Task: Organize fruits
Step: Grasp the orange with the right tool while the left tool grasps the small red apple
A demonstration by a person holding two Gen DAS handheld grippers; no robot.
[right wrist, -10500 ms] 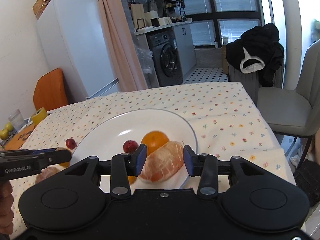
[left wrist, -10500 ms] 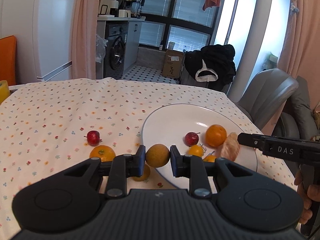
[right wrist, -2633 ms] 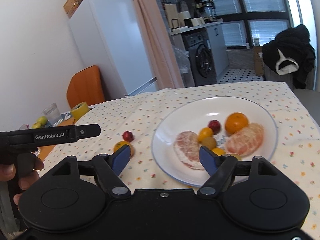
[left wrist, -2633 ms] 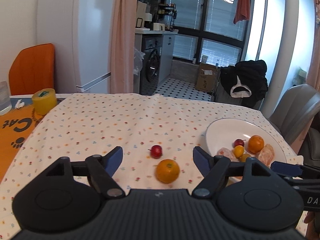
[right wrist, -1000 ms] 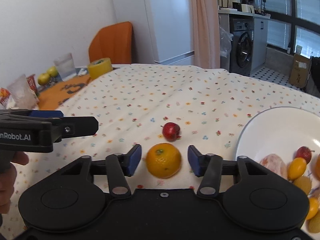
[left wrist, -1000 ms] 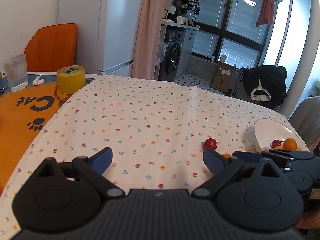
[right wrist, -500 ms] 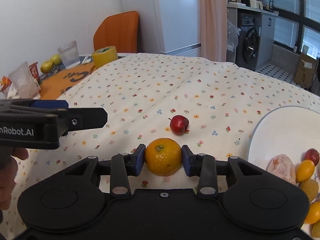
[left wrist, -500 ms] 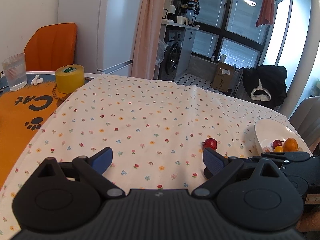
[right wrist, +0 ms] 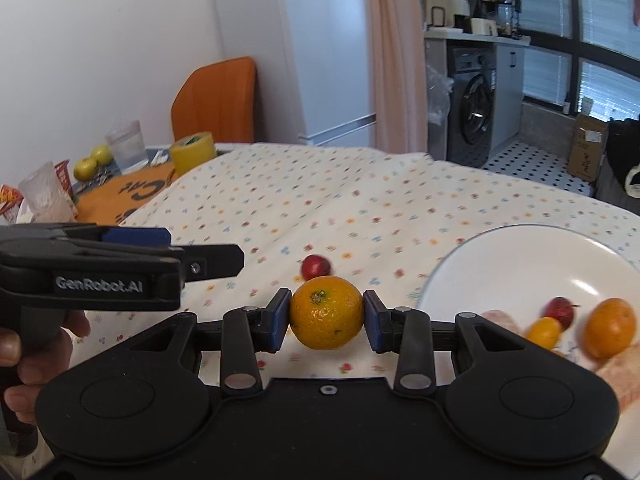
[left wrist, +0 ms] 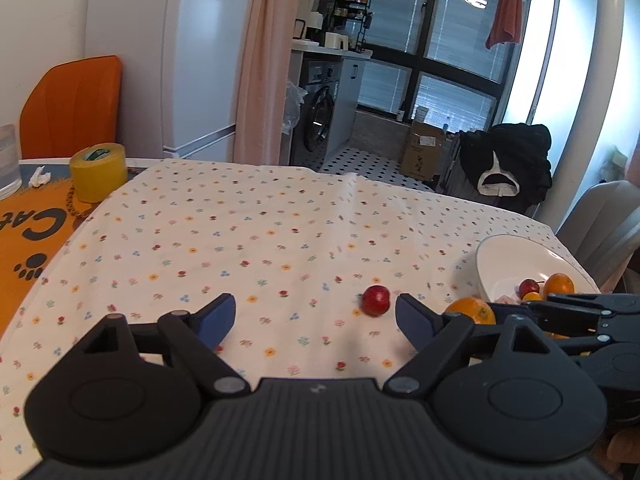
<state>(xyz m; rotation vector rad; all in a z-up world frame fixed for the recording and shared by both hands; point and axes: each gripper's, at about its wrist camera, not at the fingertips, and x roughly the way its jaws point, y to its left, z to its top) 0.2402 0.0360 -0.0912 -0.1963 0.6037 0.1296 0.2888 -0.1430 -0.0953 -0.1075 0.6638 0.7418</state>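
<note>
An orange tangerine (right wrist: 326, 312) is clamped between the blue pads of my right gripper (right wrist: 325, 316), lifted a little above the flowered tablecloth; the same tangerine (left wrist: 472, 311) shows in the left wrist view. A small red fruit (right wrist: 316, 266) lies on the cloth just beyond it, and that red fruit (left wrist: 376, 300) sits ahead of my left gripper (left wrist: 316, 318), which is open and holds nothing. The white plate (right wrist: 516, 256) at the right carries a red fruit, small yellow fruits, an orange and peeled citrus segments. The plate (left wrist: 504, 264) is partly hidden by the right gripper.
A yellow tape roll (left wrist: 98, 172), a glass (right wrist: 127, 146) and an orange mat (left wrist: 28, 240) sit at the table's left end. An orange chair (left wrist: 72, 104) stands behind. A grey chair (left wrist: 600, 216) is at the right edge. A hand (right wrist: 24, 356) grips the left tool.
My right gripper closed on the tangerine and has lifted it off the cloth, swinging right toward the plate. The left gripper stayed open and barely moved.
</note>
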